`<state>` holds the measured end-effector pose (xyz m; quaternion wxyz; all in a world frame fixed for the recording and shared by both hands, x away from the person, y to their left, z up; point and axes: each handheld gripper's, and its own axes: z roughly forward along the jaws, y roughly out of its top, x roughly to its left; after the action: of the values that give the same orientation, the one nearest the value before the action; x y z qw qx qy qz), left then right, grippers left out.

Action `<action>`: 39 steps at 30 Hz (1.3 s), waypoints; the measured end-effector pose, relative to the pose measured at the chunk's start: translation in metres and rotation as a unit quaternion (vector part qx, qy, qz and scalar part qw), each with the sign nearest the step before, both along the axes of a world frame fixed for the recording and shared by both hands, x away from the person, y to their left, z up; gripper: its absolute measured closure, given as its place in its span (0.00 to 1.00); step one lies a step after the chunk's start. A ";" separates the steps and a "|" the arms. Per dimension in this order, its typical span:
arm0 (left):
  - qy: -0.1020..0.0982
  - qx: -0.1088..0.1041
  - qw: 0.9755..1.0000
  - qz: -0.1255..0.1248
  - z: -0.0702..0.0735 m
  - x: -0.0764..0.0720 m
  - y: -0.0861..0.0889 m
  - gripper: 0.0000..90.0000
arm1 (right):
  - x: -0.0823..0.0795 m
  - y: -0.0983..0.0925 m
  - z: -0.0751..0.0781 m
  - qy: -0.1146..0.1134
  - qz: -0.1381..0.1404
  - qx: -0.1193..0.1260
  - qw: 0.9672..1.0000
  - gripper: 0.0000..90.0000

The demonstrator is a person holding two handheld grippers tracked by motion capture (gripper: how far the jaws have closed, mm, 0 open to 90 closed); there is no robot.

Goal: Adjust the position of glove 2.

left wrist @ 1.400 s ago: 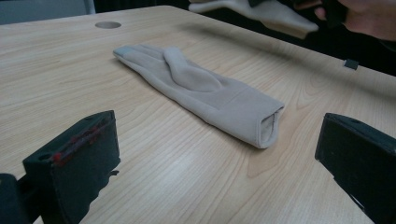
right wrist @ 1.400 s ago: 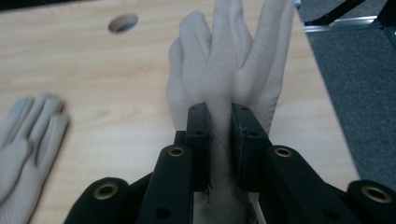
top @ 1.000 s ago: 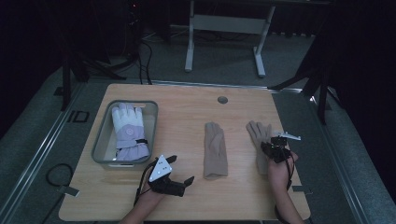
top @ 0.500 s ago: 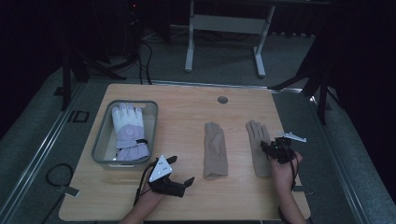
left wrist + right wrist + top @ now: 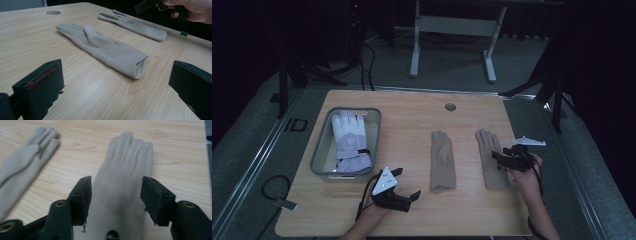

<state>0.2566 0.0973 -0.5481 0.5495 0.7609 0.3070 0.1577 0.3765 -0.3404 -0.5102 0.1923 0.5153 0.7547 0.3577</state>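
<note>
High view: our right gripper, jaws just parted and empty, hovers over the soft beige glove, fingers pointing far; left gripper jaws apart.

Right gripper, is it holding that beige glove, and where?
No. The right gripper is open above the right beige glove, its jaws having just opened; nothing is held.

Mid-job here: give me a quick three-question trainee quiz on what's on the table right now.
1. True or false: the right gripper is clamped on the right beige glove.
2. What lies in the grey tray? A) a beige glove B) a white and lilac glove C) nothing
3. Which thing lies in front of the left gripper?

Key:
1. False; its jaws stand apart over the glove, having just been opening.
2. B, the white and lilac glove.
3. The left beige glove, cuff toward it.
</note>
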 end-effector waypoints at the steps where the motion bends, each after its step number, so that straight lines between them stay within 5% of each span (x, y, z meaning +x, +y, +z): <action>1: 0.000 -0.001 1.000 0.000 0.000 0.000 0.000 0.00 | 0.002 -0.002 0.000 -0.001 0.016 0.002 1.000 0.59; 4: 0.000 -0.004 1.000 0.000 0.001 0.000 0.000 0.00 | 0.007 -0.005 -0.004 0.000 0.053 -0.001 0.999 0.59; 9: 0.000 -0.002 1.000 -0.001 0.000 0.001 0.001 0.00 | 0.008 -0.004 -0.013 -0.021 0.077 -0.034 0.996 0.57; 13: -0.001 -0.004 1.000 -0.003 0.000 0.000 0.000 0.00 | 0.011 -0.003 -0.028 0.004 0.083 -0.049 0.995 0.56; 18: -0.002 0.000 1.000 -0.004 -0.001 0.000 0.001 0.00 | 0.009 -0.005 -0.038 0.007 0.053 -0.026 0.998 0.72; 20: -0.001 0.000 1.000 -0.003 -0.001 0.001 0.000 0.00 | 0.006 -0.001 -0.038 -0.001 0.030 -0.031 0.999 0.87; 22: -0.002 0.001 1.000 -0.004 -0.001 0.000 0.000 0.00 | 0.002 0.004 -0.039 -0.006 0.009 -0.036 0.999 0.89; 29: 0.000 0.003 1.000 -0.002 -0.001 0.000 0.000 0.00 | -0.001 0.012 -0.029 -0.001 -0.032 -0.014 0.999 0.92; 39: -0.003 0.006 1.000 0.001 0.001 0.000 0.000 0.00 | -0.012 0.035 0.012 -0.023 -0.064 0.012 0.998 0.92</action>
<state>0.2568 0.0973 -0.5475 0.5455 0.7636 0.3051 0.1620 0.3642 -0.3055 -0.4980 0.2260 0.5568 0.7112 0.3649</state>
